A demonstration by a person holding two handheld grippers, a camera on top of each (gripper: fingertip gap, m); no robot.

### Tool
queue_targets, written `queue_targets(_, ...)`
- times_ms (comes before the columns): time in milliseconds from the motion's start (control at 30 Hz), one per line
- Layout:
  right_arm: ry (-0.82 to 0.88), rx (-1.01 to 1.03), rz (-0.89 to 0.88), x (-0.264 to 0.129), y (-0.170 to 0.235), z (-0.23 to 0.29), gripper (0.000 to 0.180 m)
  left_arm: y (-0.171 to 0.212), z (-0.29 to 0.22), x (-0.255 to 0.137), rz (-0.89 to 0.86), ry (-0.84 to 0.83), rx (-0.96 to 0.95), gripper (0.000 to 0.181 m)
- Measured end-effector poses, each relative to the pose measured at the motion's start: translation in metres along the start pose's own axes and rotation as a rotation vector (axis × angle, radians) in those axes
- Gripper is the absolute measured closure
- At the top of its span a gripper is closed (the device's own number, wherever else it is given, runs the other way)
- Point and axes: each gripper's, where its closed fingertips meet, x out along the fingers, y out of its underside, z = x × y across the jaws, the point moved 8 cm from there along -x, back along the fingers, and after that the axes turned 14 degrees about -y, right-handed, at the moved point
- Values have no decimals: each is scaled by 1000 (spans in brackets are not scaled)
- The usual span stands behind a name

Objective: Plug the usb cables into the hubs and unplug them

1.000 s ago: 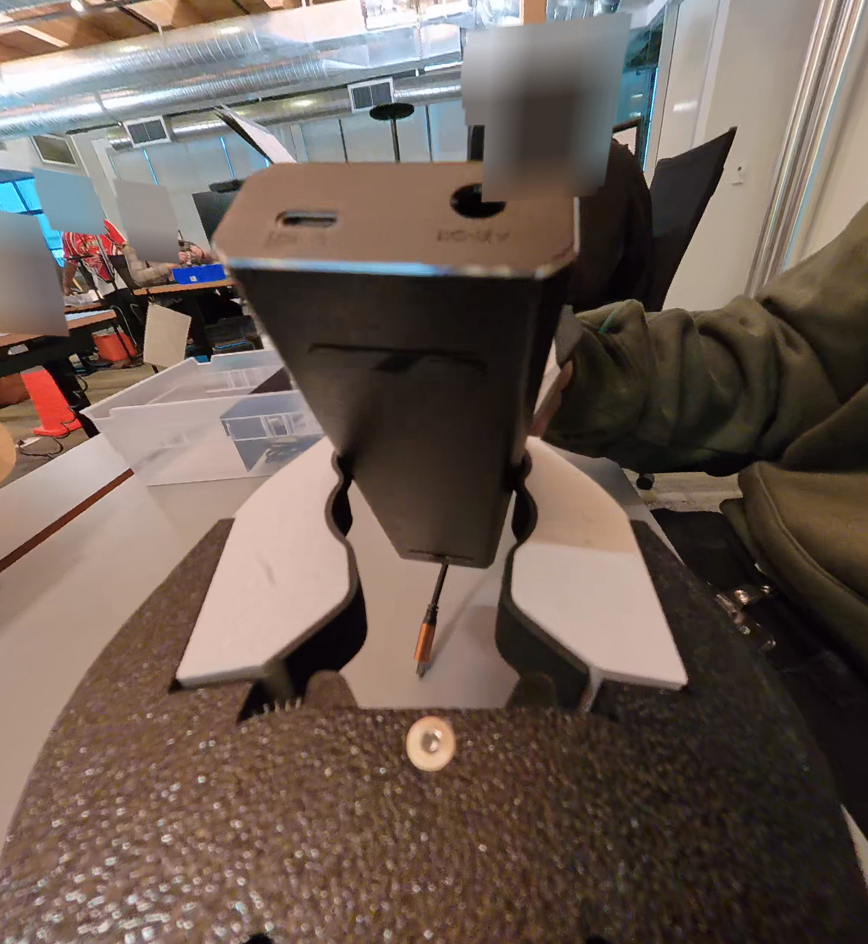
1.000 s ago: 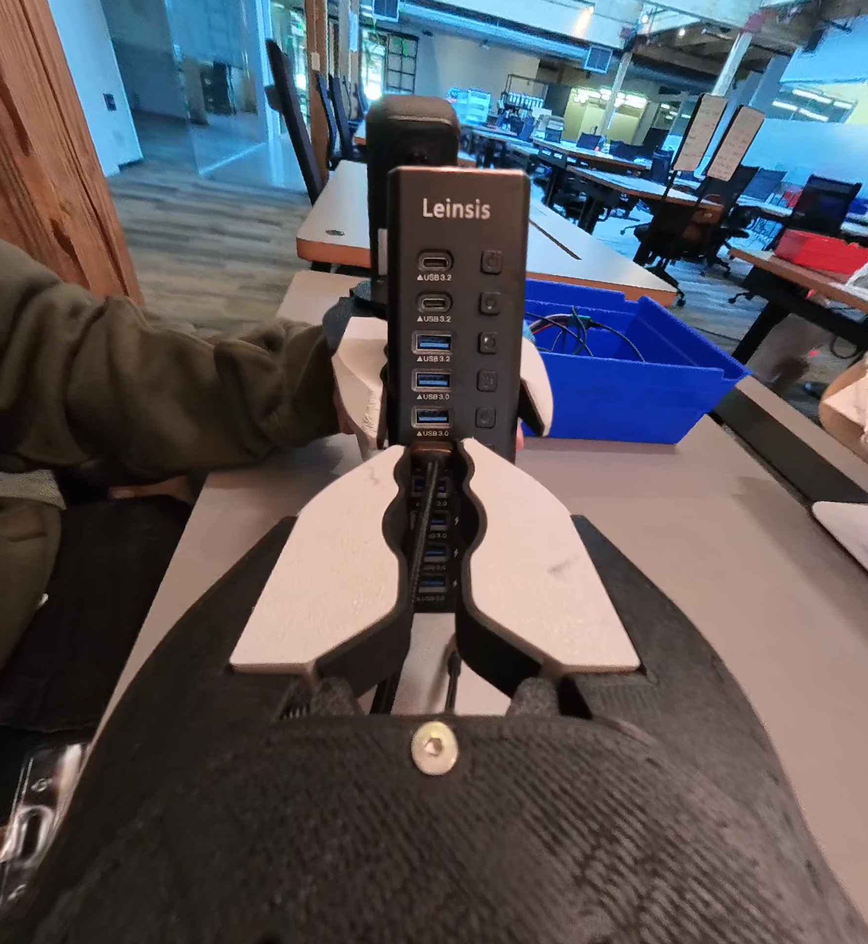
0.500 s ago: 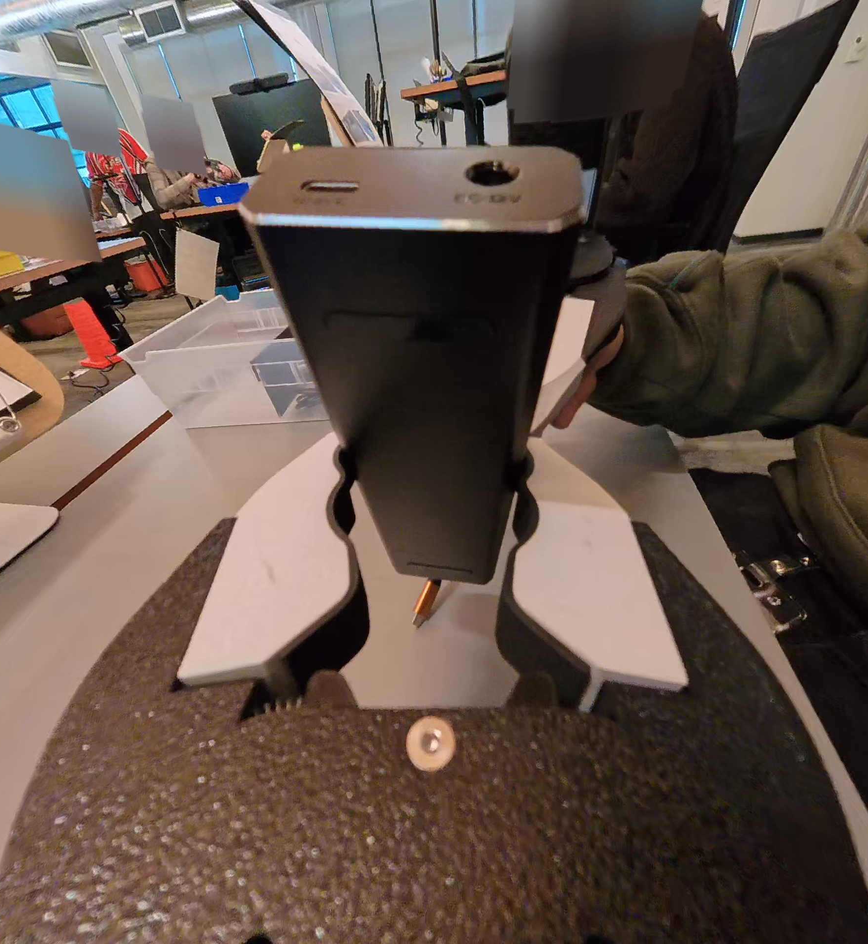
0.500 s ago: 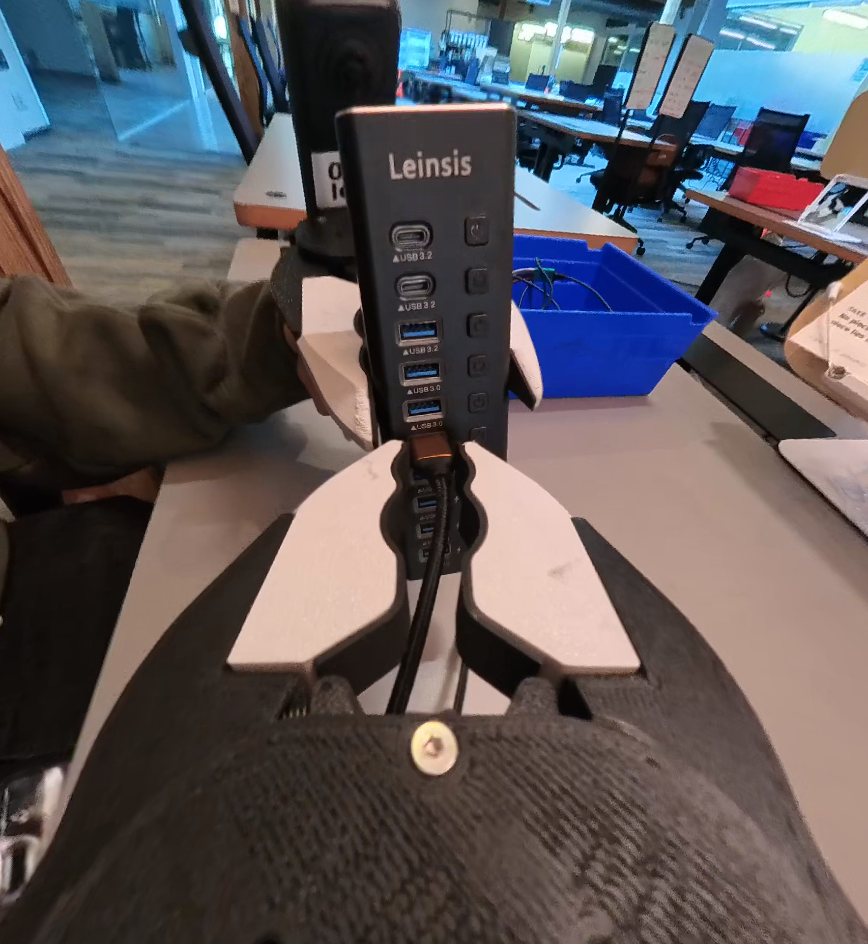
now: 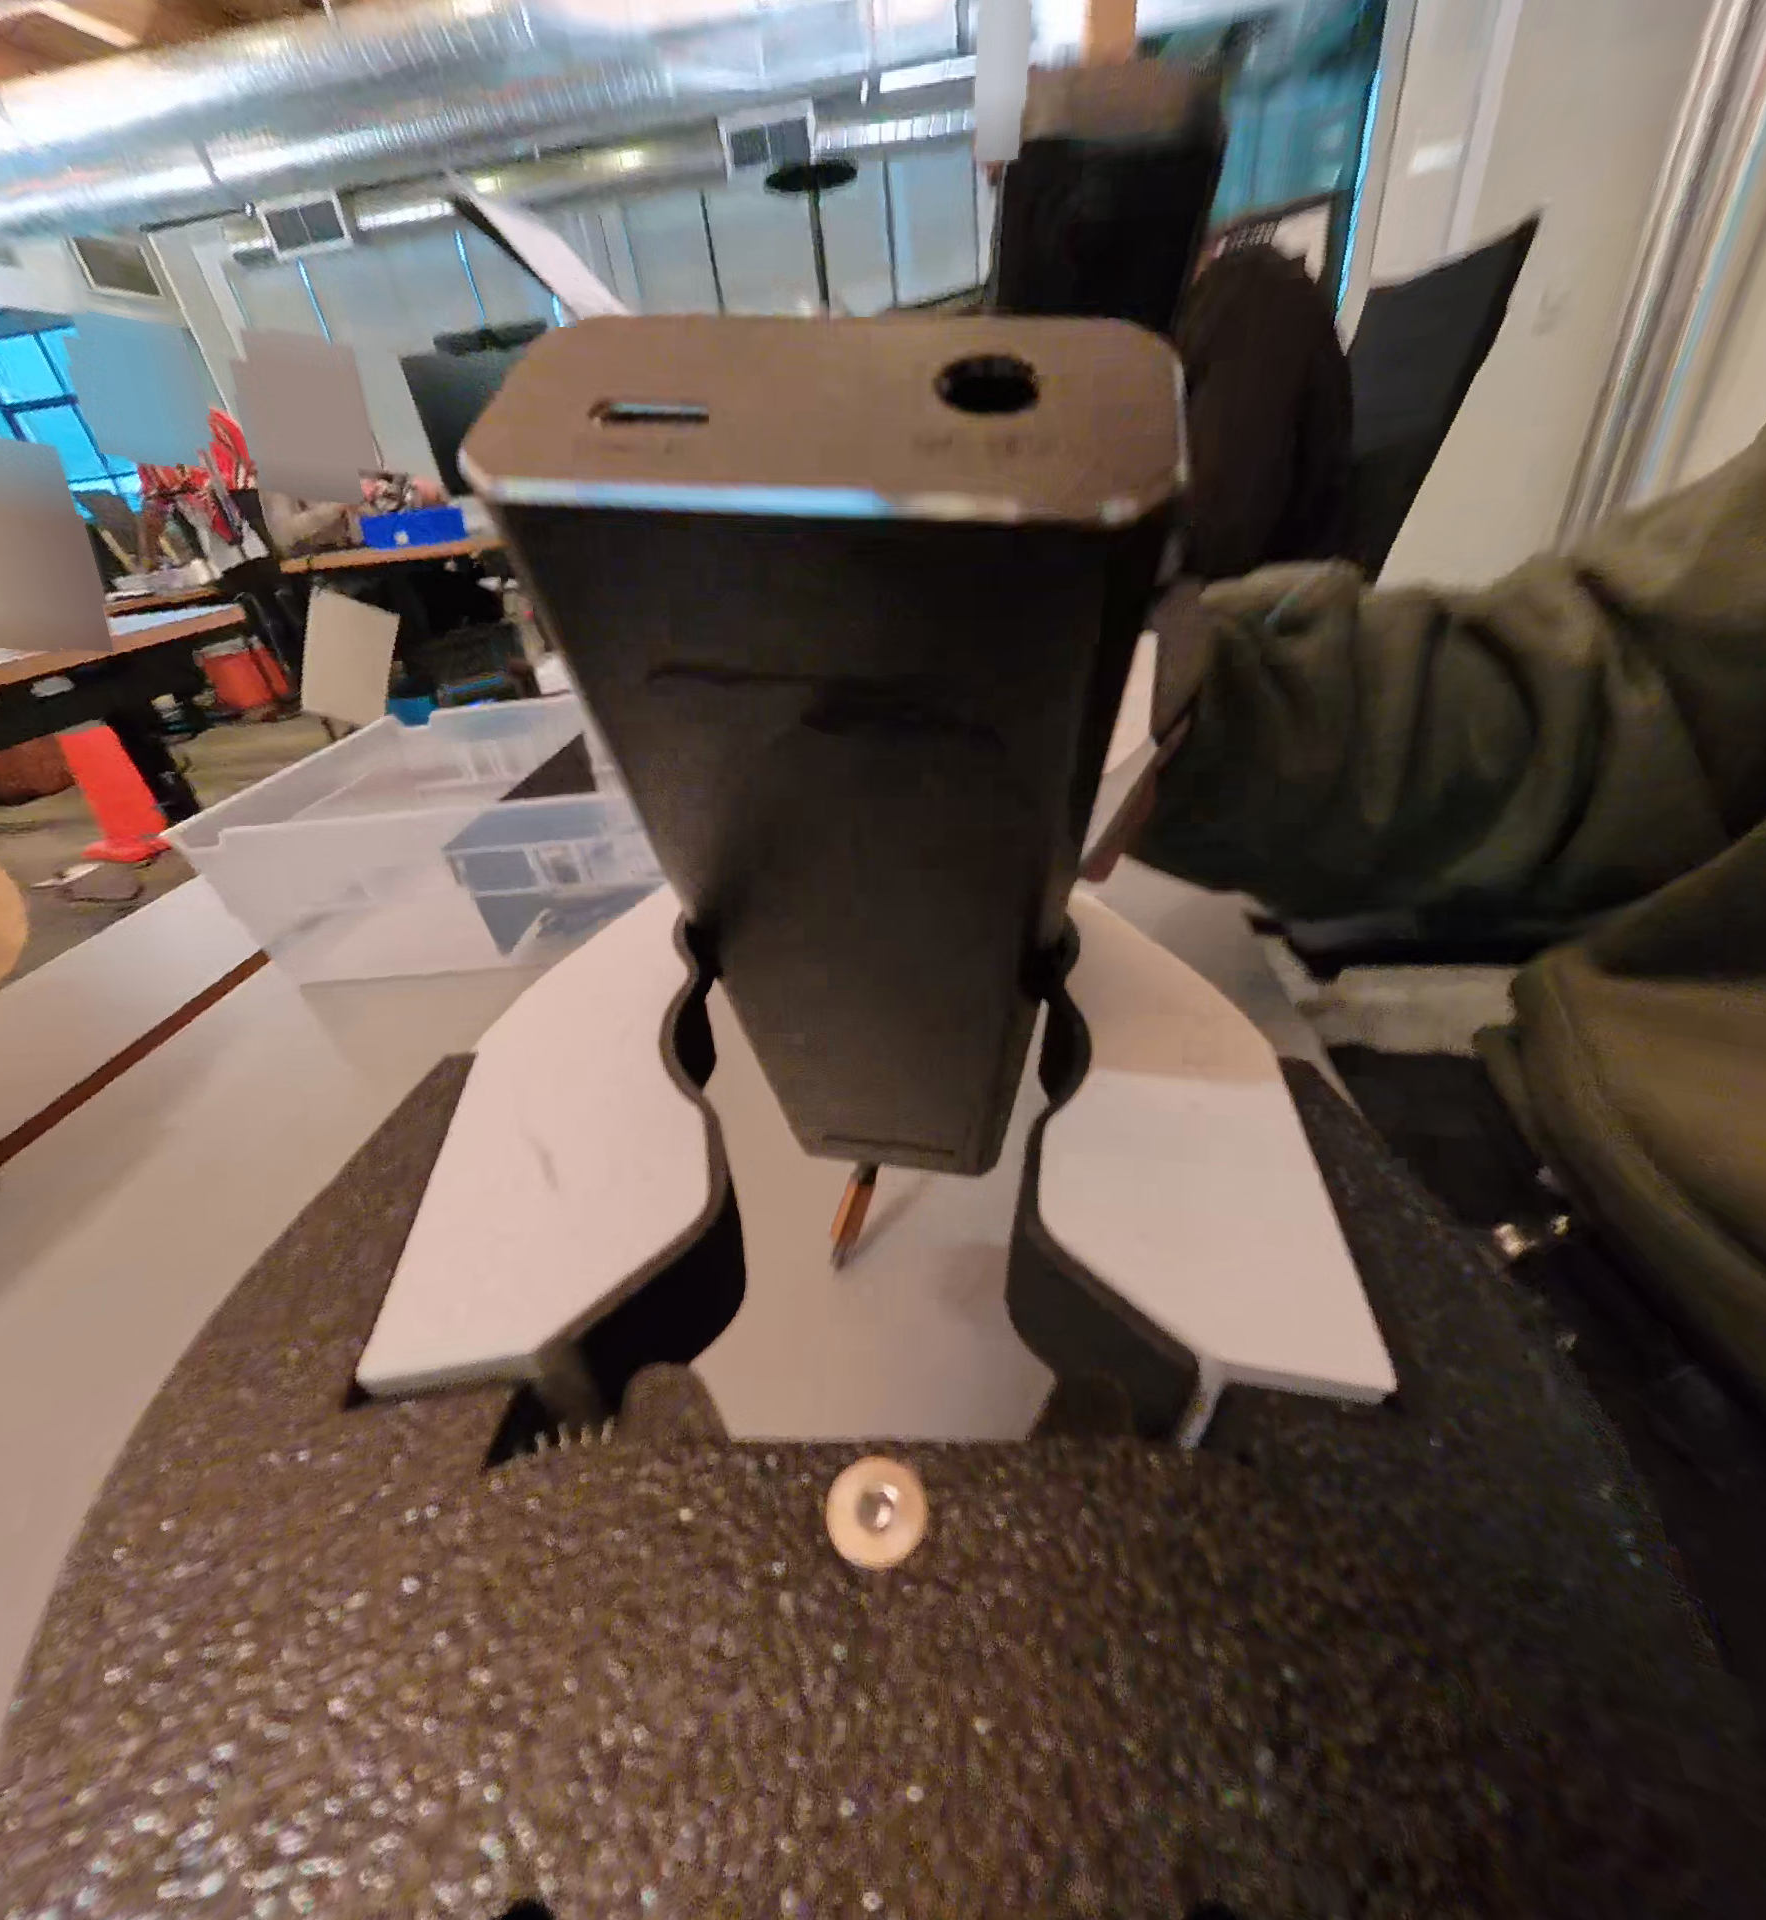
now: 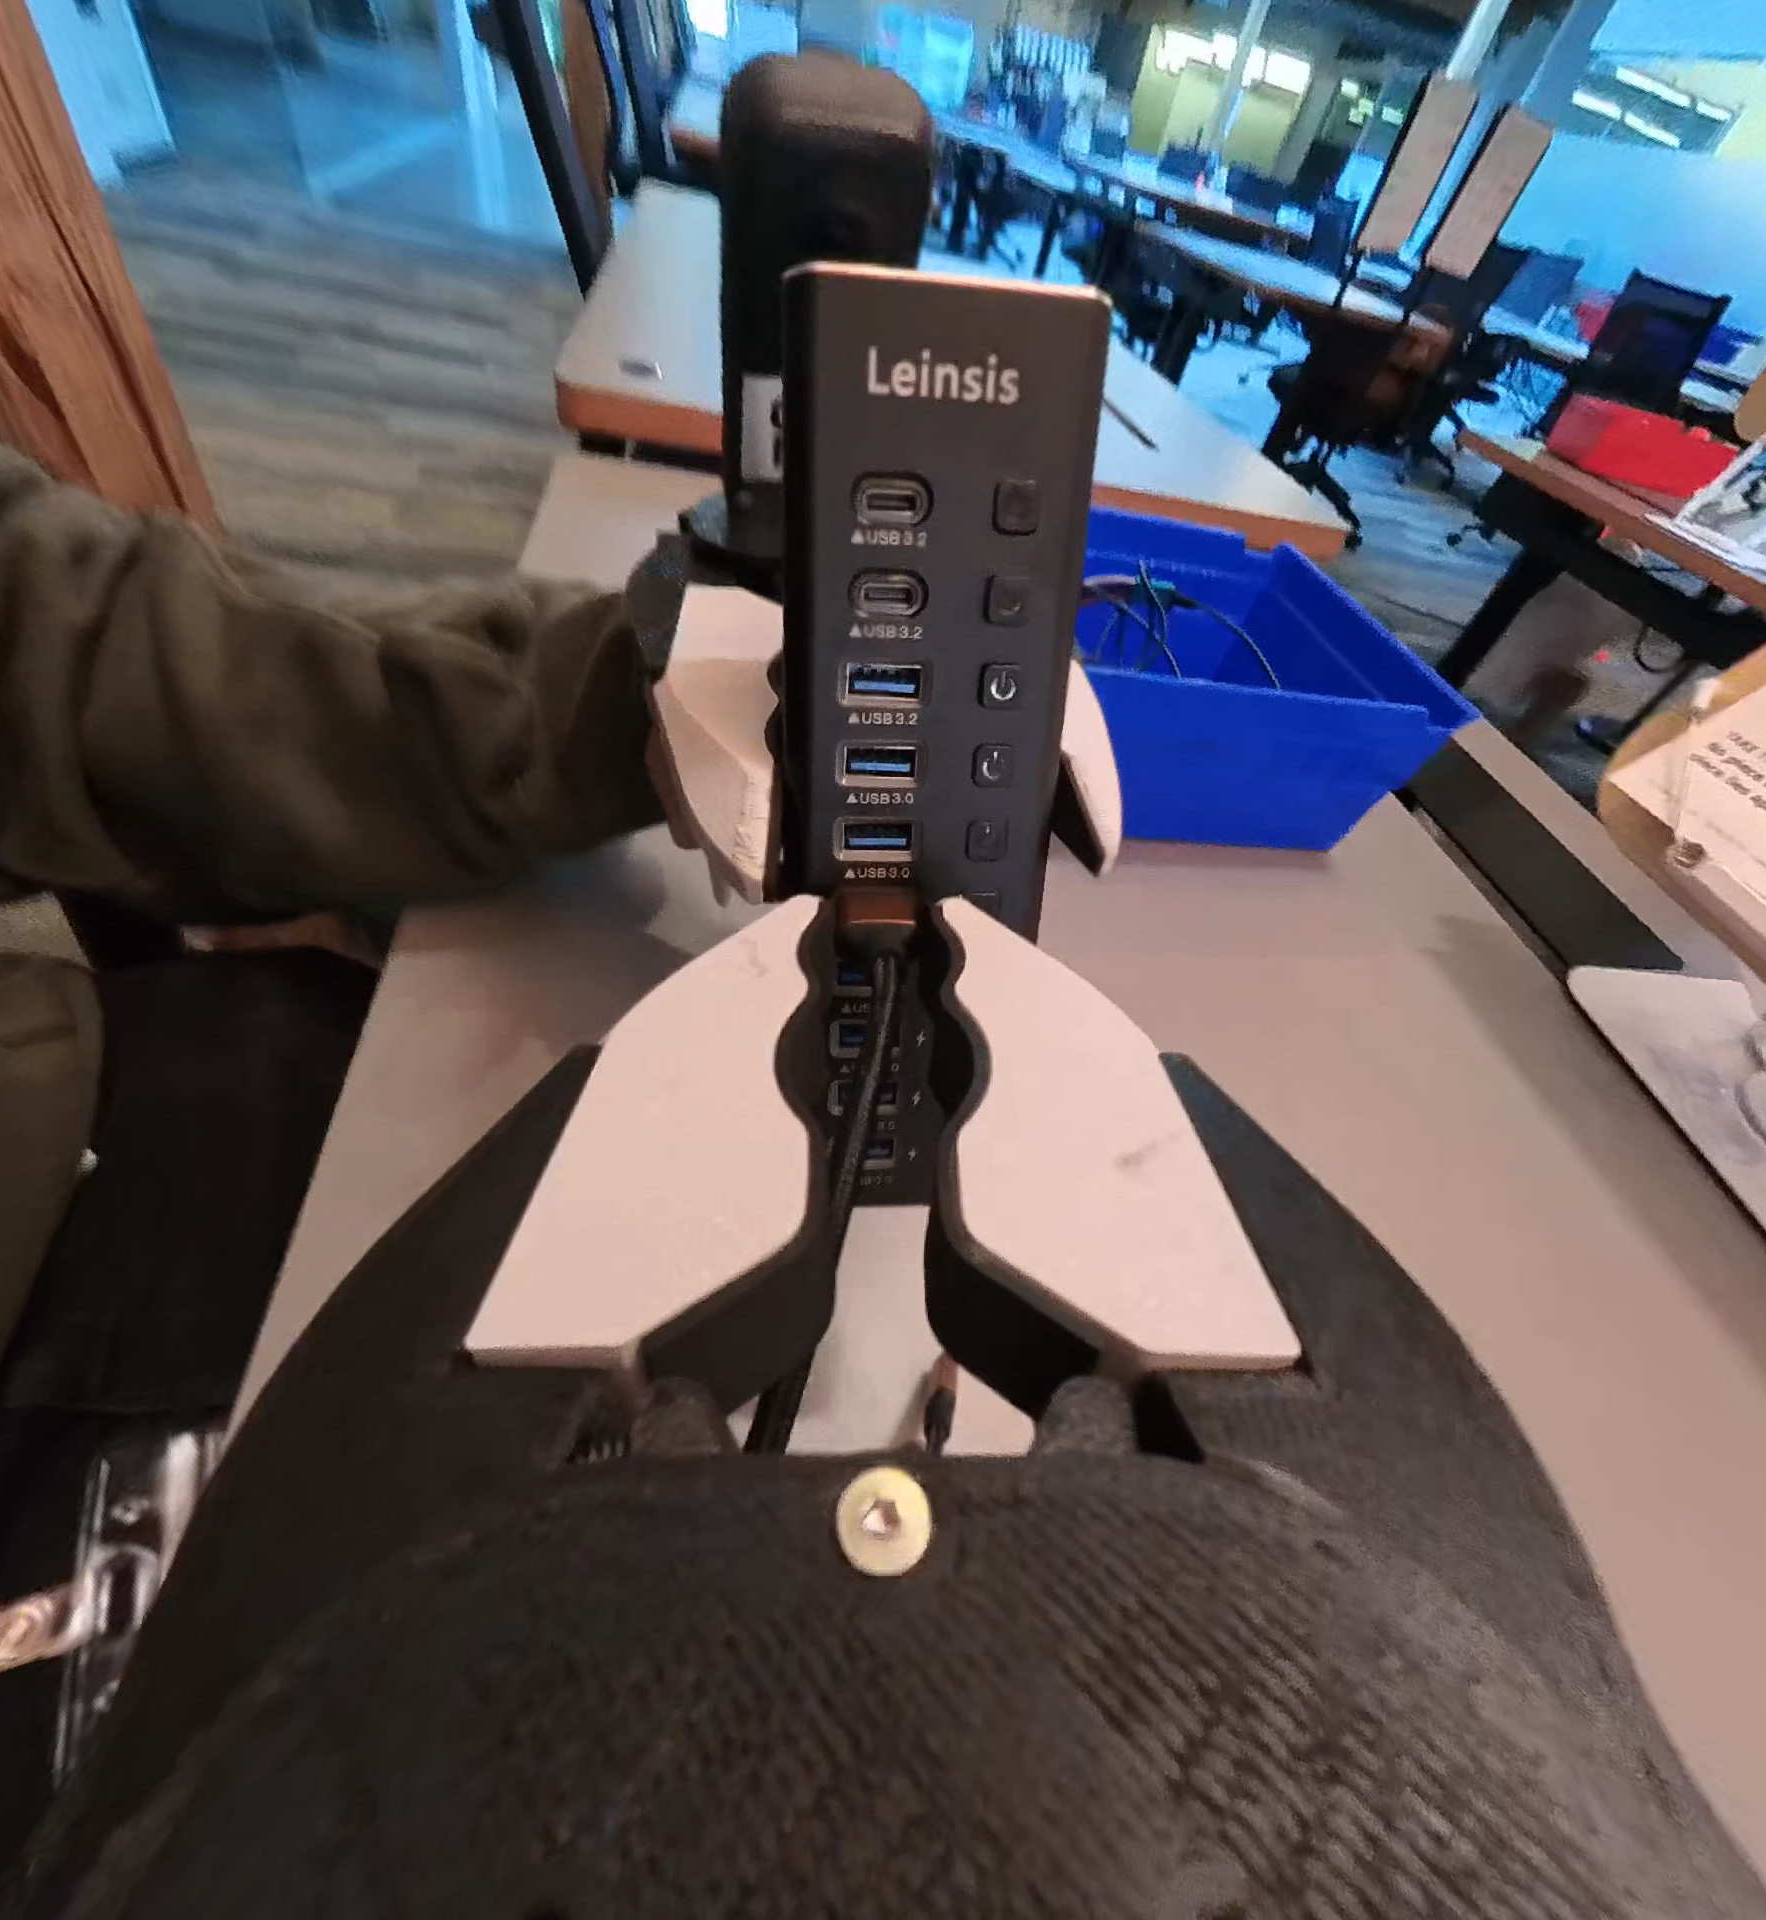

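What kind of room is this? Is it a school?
Probably an open-plan office or lab workspace, not a school. Long rows of desks with black office chairs stretch into the distance, bare metal air ducts run along the ceiling, and a blue bin holds cables.

We see a blue bin (image 6: 1263, 748) holding loose wires on the grey desk (image 6: 1274, 997), a clear plastic tub (image 5: 401, 852) on its other side, an orange cone (image 5: 115, 790) on the floor, and office chairs (image 6: 1648, 343) beyond.

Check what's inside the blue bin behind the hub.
The blue bin holds loose thin cables near its back wall. The hub and the bin's front wall hide the rest of its floor.
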Motion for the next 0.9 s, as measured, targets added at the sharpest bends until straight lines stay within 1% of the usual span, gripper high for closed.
queue_targets(67,-12,9,-47,2,1,2,164,-2,-2,1,-28,22,-25,120)
queue_targets(167,-26,2,-53,9,7,5,164,-3,-7,2,-51,50,-27,117)
queue_targets(233,-34,7,-62,10,7,4,164,-3,-7,2,-33,58,-36,116)
queue_targets(300,-20,4,-44,11,7,2,164,-2,-6,3,-28,30,-40,112)
queue_targets(433,-33,30,-63,12,5,1,165,-3,-4,4,-69,34,-83,113)
queue_targets(533,8,36,-8,12,9,-1,164,-2,-3,4,-14,-18,10,114)
queue_targets(567,35,25,36,11,9,-2,164,1,-2,4,34,-39,46,114)
queue_targets(633,56,17,91,7,4,0,164,5,0,2,120,-39,85,116)
queue_targets(700,68,-20,155,5,1,2,164,7,-1,3,144,-49,111,117)
queue_targets(767,49,-20,124,2,-2,3,164,3,-2,5,109,-43,92,117)
queue_targets(867,35,-18,73,2,-4,7,164,-2,-5,5,5,10,6,118)
queue_targets(900,18,-13,52,1,-4,7,164,-1,-6,5,-23,6,22,117)
